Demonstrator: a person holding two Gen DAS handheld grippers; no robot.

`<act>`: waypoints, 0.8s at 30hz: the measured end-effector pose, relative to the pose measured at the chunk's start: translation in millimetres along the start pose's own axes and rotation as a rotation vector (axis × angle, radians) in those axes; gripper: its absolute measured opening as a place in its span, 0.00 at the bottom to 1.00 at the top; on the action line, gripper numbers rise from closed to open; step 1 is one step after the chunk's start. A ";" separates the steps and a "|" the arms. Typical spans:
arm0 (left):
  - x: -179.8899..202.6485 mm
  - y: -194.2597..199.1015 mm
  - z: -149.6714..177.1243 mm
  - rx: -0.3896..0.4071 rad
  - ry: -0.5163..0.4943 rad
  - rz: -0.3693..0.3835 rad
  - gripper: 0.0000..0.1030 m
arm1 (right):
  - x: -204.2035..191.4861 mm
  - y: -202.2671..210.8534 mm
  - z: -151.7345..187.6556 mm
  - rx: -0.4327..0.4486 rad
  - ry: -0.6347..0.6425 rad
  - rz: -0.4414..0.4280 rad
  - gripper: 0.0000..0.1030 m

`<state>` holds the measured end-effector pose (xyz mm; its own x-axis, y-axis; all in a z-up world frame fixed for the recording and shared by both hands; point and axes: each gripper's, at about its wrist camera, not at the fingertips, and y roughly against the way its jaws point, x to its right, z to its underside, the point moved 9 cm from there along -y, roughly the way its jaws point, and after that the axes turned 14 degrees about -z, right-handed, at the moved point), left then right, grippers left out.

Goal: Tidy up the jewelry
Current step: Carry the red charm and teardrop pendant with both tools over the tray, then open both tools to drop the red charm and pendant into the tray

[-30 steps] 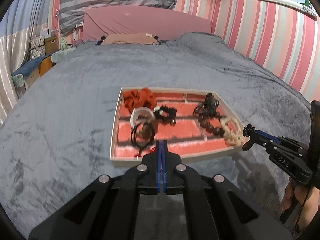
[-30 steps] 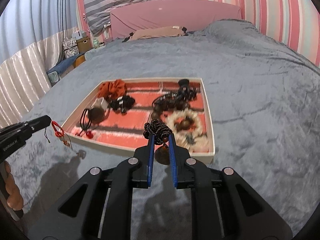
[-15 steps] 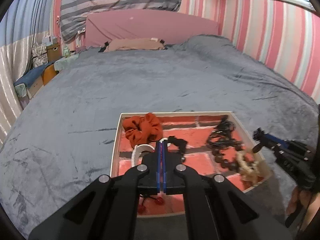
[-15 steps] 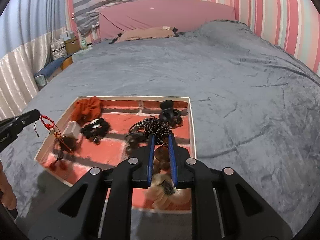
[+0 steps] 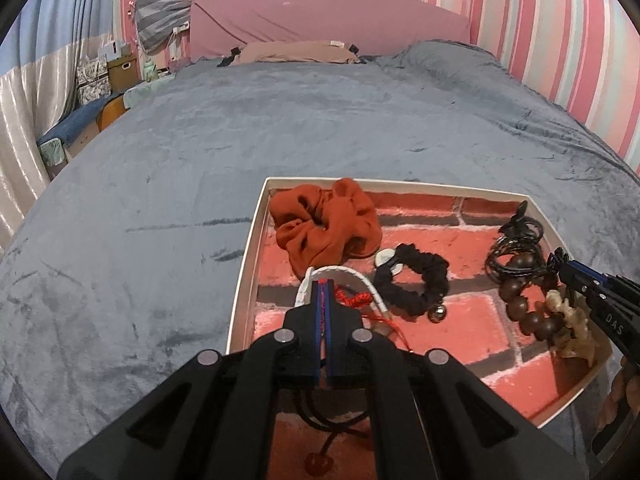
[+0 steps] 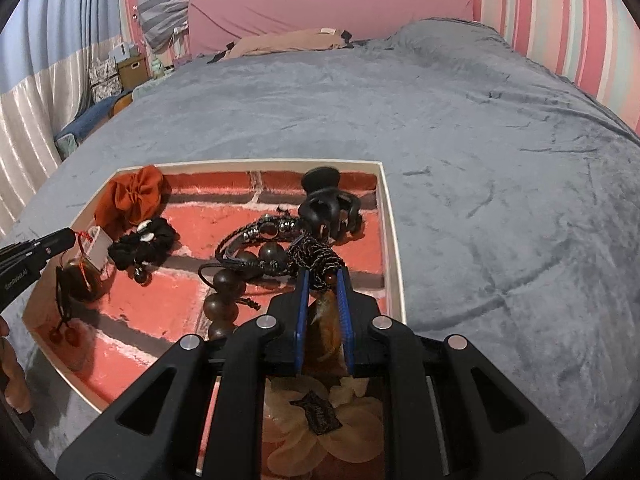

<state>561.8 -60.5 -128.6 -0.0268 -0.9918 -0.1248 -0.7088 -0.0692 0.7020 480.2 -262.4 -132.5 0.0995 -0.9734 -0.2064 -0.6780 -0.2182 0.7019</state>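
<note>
A white-rimmed tray (image 5: 245,256) with a brick-print floor lies on the grey bed. My left gripper (image 5: 323,282) hangs over its left part, shut on a thin red cord (image 5: 352,299) that trails down to the right. My right gripper (image 6: 322,273) is over the tray's right side (image 6: 390,216), shut on a black braided bracelet (image 6: 314,254) with a brown pendant hanging between the fingers. Inside the tray lie an orange scrunchie (image 5: 324,224), a black scrunchie (image 5: 416,280), a white bangle (image 5: 360,278), brown wooden beads (image 6: 228,284), a black claw clip (image 6: 326,204) and a cream bead bracelet (image 6: 320,436).
The grey velvet blanket (image 5: 160,200) spreads all around the tray. A pink headboard (image 5: 328,16) and a tan pillow (image 5: 292,50) are at the far end. Boxes and clutter (image 5: 104,72) stand off the bed's left side. A hand (image 6: 12,364) holds the left gripper's handle.
Both grippers moved forward and down from in front of the tray to over it, each still carrying its piece. The tray now fills the lower part of both views.
</note>
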 end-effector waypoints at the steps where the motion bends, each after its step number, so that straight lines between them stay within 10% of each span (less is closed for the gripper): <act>1: -0.5 -3.6 1.4 -0.007 0.004 0.001 0.01 | -0.5 -2.0 1.4 -0.003 0.007 0.005 0.15; 7: 0.0 -2.2 6.0 -0.012 0.000 0.009 0.02 | -2.1 -4.5 4.4 0.001 0.007 -0.002 0.21; 13: -1.0 15.9 9.3 0.004 -0.007 0.017 0.02 | -5.7 6.2 6.7 0.024 0.024 0.002 0.60; 24: -13.7 67.9 40.6 0.003 0.010 0.027 0.03 | -18.6 52.8 25.6 0.061 0.021 0.001 0.85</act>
<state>485.4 -47.3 -107.8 -0.0394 -0.9943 -0.0989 -0.7099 -0.0418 0.7031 423.9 -254.1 -109.1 0.1131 -0.9751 -0.1910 -0.7212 -0.2128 0.6592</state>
